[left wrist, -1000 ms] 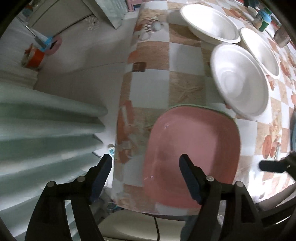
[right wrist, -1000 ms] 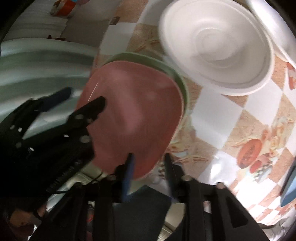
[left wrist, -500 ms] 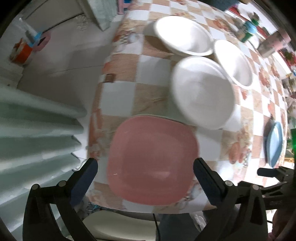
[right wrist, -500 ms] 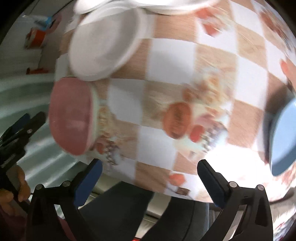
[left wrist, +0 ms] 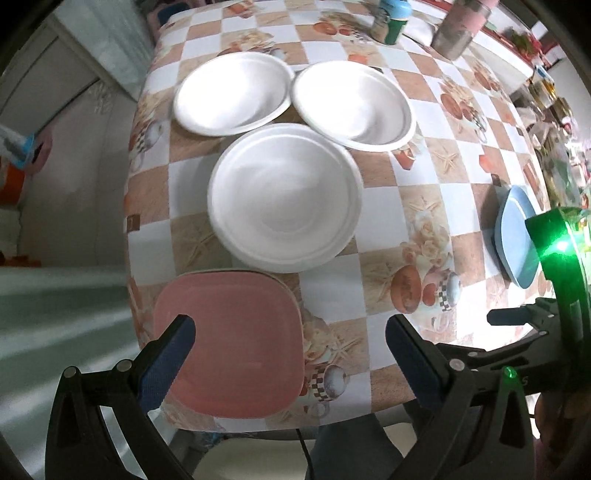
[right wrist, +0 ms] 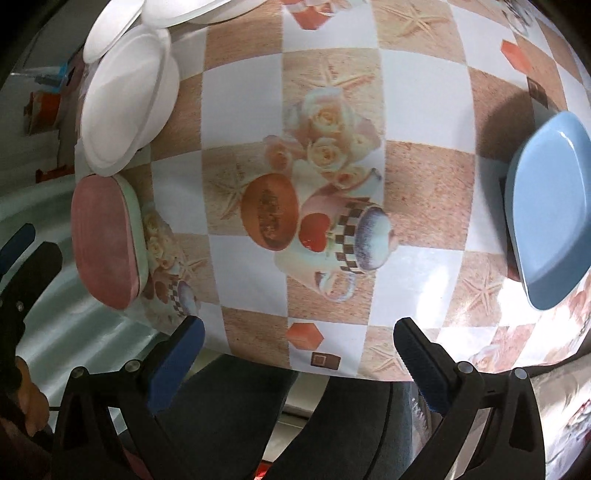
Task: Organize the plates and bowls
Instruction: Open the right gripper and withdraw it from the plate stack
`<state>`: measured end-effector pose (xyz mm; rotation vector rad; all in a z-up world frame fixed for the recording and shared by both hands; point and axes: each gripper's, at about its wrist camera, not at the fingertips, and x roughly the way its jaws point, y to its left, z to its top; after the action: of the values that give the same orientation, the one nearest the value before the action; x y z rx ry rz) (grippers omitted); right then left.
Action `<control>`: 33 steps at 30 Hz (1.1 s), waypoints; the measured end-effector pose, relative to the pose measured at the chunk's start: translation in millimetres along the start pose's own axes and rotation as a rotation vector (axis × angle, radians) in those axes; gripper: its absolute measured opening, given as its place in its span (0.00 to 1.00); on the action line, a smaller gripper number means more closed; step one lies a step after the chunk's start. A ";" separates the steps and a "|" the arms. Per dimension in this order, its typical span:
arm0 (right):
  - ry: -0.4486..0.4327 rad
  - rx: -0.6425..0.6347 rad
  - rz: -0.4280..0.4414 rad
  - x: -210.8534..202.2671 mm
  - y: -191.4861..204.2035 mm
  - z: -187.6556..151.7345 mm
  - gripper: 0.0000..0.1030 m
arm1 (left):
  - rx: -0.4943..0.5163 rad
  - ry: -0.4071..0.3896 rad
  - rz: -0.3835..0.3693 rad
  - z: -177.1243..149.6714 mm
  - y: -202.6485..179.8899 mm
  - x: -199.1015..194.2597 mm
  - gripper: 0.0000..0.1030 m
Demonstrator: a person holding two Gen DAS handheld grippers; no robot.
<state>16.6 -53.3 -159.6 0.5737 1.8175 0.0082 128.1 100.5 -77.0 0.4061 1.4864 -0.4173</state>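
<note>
A pink square plate (left wrist: 236, 343) lies on a green plate at the table's near left corner; both show in the right wrist view (right wrist: 103, 240). Three white bowls sit beyond it: near (left wrist: 284, 199), far left (left wrist: 232, 92), far right (left wrist: 352, 105). A blue plate (left wrist: 517, 240) lies at the right, large in the right wrist view (right wrist: 550, 225). My left gripper (left wrist: 288, 354) is open and empty, above the near edge by the pink plate. My right gripper (right wrist: 295, 354) is open and empty over the table's front edge.
The table (left wrist: 417, 192) has a checkered patterned cloth. Cups and bottles (left wrist: 391, 18) stand at the far edge, more clutter at the far right. A chair seat (left wrist: 258, 458) and the person's legs (right wrist: 236, 417) are below the front edge. Floor lies to the left.
Both grippers opened wide and drew back from the pink plate, which now rests on the green one. The right gripper swung right toward the blue plate.
</note>
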 end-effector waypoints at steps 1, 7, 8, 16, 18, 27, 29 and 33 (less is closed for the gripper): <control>-0.001 0.005 0.006 -0.2 -2.4 0.1 1.00 | 0.002 0.000 -0.001 1.7 -2.1 -0.3 1.00; 0.004 0.017 0.011 -20.4 -14.4 11.2 1.00 | 0.001 -0.001 -0.008 4.7 -9.0 -1.9 1.00; 0.005 0.017 0.010 -22.2 -16.3 12.0 1.00 | 0.004 -0.001 -0.008 4.0 -10.5 -1.6 1.00; 0.018 -0.009 -0.001 1.4 -8.0 2.7 1.00 | -0.009 0.016 -0.016 1.7 -12.9 2.8 1.00; 0.033 -0.013 0.001 7.7 -6.3 0.3 1.00 | -0.010 0.019 -0.018 1.0 -13.7 4.0 1.00; 0.067 -0.008 0.010 16.6 -6.2 -5.2 1.00 | -0.040 0.017 -0.034 2.4 -14.9 7.0 1.00; 0.064 -0.010 0.008 16.1 -5.7 -6.0 1.00 | -0.047 0.016 -0.035 1.0 -14.9 7.8 1.00; 0.061 -0.027 0.001 15.5 -3.2 -8.7 1.00 | -0.065 0.023 -0.040 -3.5 -13.4 11.3 1.00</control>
<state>4.3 -47.8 -171.6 0.5599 1.8735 0.0514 118.8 90.5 -88.4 0.3312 1.5287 -0.3966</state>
